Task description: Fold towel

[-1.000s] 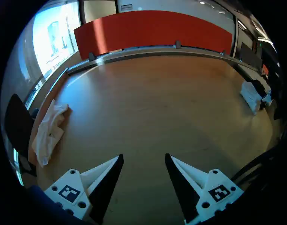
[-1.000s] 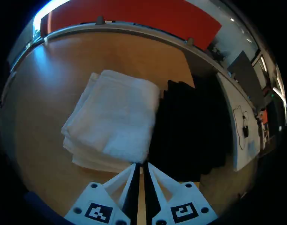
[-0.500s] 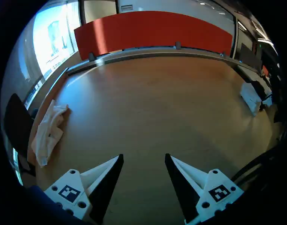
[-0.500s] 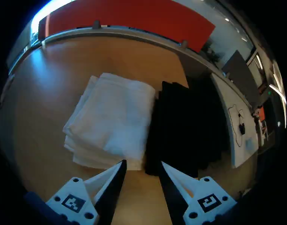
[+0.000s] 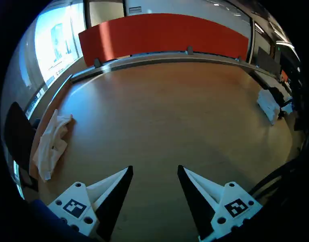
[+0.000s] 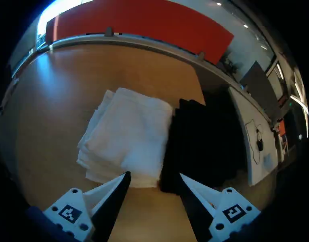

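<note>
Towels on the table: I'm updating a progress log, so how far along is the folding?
Done: a white towel stack lies folded on the wooden table, beside a black folded pile. In hand: nothing; the right gripper and left gripper are open and empty. Left: a crumpled white towel at the table's edge is unfolded.

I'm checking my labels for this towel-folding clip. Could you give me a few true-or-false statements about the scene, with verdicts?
1. The right hand-held gripper is open. True.
2. The left hand-held gripper is shut on a towel. False: it is open, and the crumpled towel lies apart from it, at the left of its view.
3. The folded white towels lie beside a black folded stack. True.
4. The far partition is blue. False: it is red.
</note>
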